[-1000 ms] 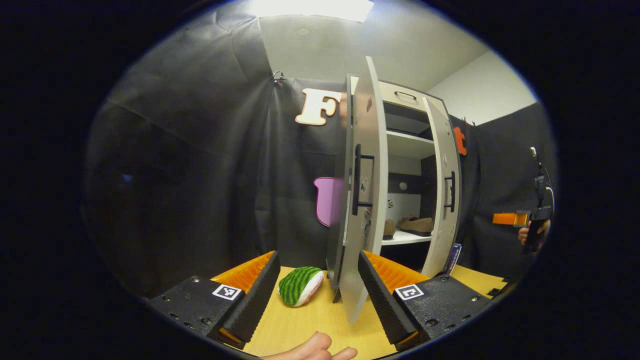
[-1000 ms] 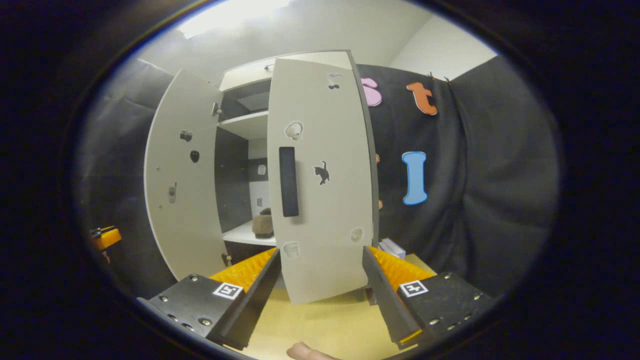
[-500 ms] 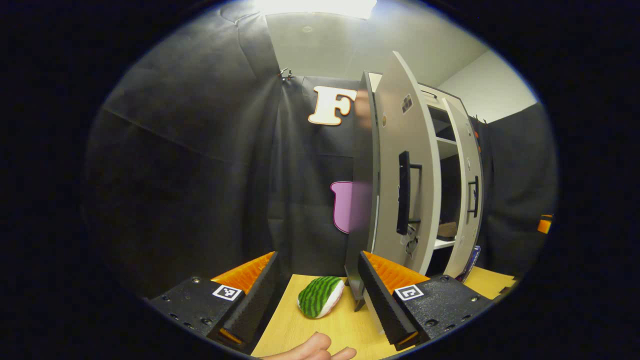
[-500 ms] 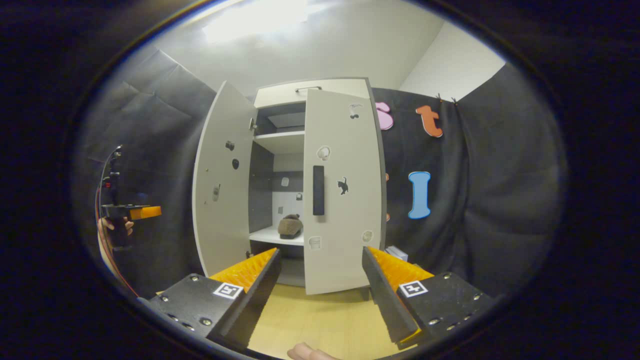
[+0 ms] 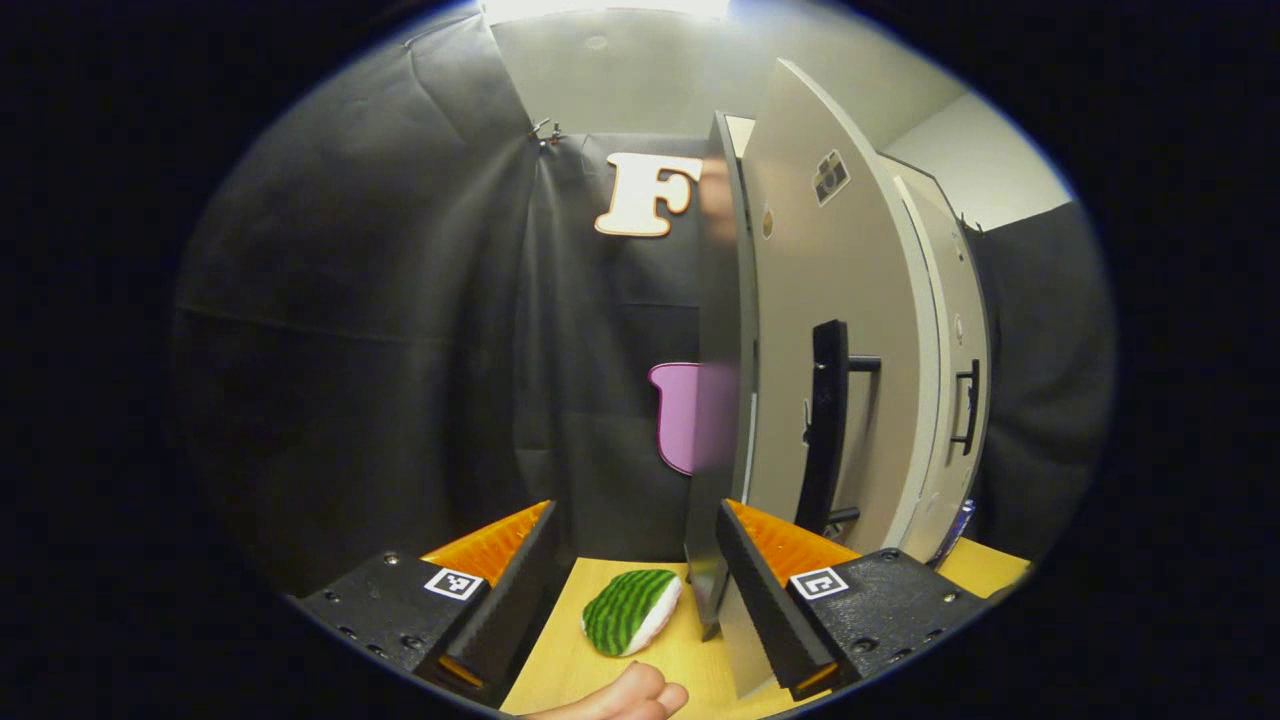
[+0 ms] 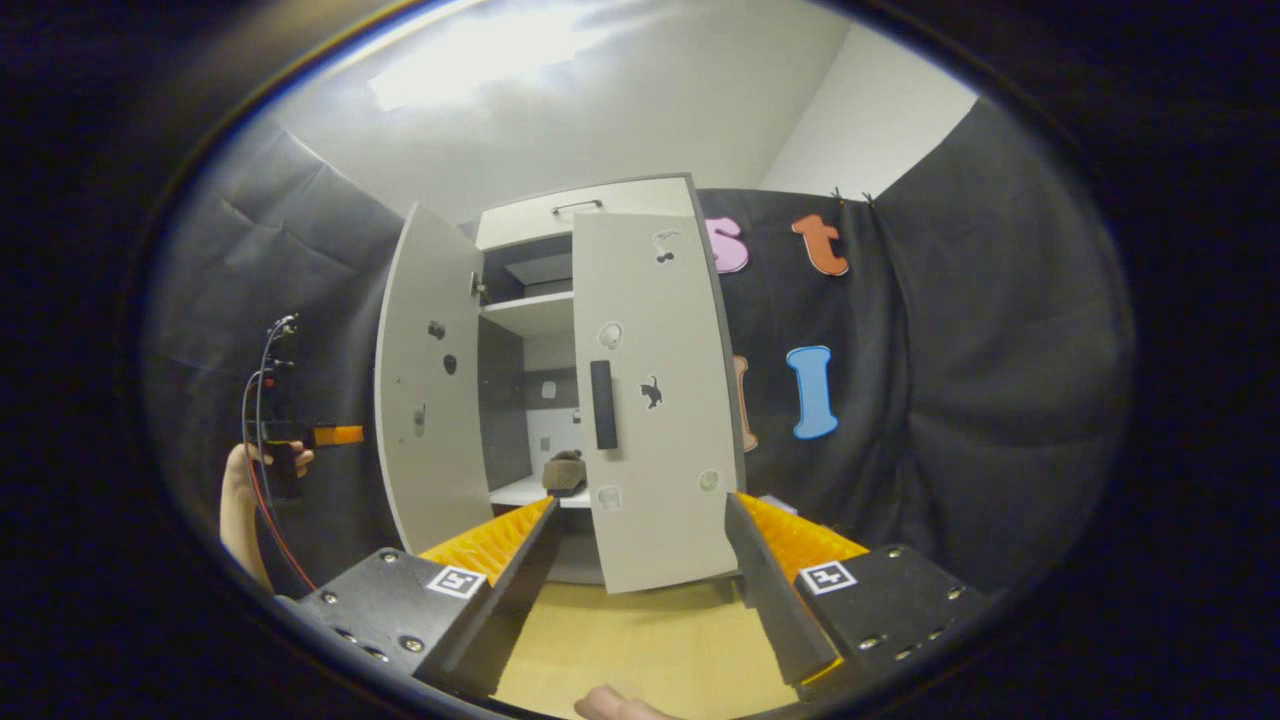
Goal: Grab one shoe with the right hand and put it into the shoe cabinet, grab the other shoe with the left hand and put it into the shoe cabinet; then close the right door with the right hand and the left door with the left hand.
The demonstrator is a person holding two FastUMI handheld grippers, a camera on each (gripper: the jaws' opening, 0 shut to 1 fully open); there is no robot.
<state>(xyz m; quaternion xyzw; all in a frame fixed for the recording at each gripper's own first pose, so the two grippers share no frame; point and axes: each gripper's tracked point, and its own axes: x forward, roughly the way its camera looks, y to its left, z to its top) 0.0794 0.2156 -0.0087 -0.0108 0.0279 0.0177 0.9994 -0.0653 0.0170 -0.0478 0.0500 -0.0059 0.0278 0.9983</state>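
Observation:
The pale grey shoe cabinet (image 6: 560, 205) stands on the yellow table. In the right gripper view its left door (image 6: 430, 400) hangs open and its right door (image 6: 655, 400) is swung most of the way in. A brown shoe (image 6: 565, 472) lies on the shelf in the gap between the doors. My right gripper (image 6: 640, 505) is open and empty, a short way in front of the right door. My left gripper (image 5: 635, 515) is open too, its right finger (image 5: 765, 590) close by the lower edge of the left door (image 5: 840, 300). The black handle (image 5: 825, 420) faces me.
A green striped watermelon plush (image 5: 630, 610) lies on the table (image 5: 570, 670) beside the cabinet's left side (image 5: 715, 400). The left gripper (image 6: 340, 435) and the hand holding it appear left of the open door. A small box (image 6: 780, 495) sits right of the cabinet.
The left door has swung further inward, hiding the shelf and shoes from the left gripper view. The right gripper has drawn back from the right door, which now looks smaller.

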